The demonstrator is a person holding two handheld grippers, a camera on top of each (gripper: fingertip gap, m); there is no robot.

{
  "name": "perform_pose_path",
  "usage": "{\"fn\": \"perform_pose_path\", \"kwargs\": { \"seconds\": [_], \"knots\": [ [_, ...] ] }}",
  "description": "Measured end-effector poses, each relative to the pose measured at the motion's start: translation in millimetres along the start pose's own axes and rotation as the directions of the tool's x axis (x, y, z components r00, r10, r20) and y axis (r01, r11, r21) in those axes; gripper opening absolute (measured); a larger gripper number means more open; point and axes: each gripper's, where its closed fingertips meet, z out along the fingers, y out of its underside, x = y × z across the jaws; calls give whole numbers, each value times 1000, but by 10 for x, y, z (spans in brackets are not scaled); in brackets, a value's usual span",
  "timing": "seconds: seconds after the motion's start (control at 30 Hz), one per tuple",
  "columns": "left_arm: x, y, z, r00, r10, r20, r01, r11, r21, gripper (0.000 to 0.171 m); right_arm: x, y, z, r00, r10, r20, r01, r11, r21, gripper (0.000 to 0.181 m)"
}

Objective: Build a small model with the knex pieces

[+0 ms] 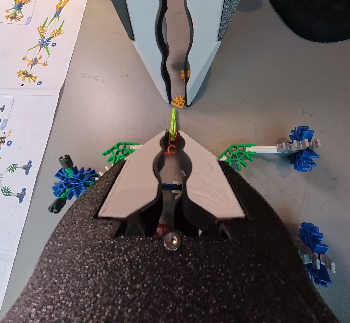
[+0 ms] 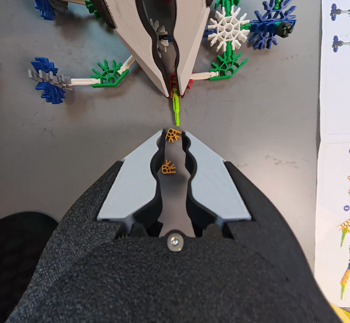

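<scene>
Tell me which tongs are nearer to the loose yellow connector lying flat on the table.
Right. The loose yellow connector lies between the right tongs' fingers, behind the yellow piece they grip. The left tongs face them farther off, shut on a red connector.

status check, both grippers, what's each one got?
Left gripper shut on red connector, lime rod sticking out. Right gripper shut on yellow connector, just short of rod tip. Gap clear.
</scene>
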Motion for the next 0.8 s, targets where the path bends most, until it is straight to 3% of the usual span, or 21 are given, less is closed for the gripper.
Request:
{"fn": "perform_pose_path", "kwargs": {
  "seconds": [0.13,0.27,0.47,0.73,0.8],
  "knots": [
    [0,1,-1,1000,0,0,0,1000,1,8,-143,-14,-27,990,-125,67,126,992,-1,16],
    [4,4,-4,1000,-2,-2,2,1000,4,8,-95,43,-84,985,-169,38,170,985,-36,17],
    [10,12,-12,1000,0,-2,0,1000,4,8,-1,114,-163,998,-44,-53,41,997,-68,22],
    [9,13,-11,1000,5,-1,-5,1000,2,8,-44,107,-105,989,143,-47,-144,989,-19,20],
    [9,14,-11,1000,8,5,-8,1000,0,8,-58,98,-64,992,125,-19,-125,992,-31,20]
  ]
}}
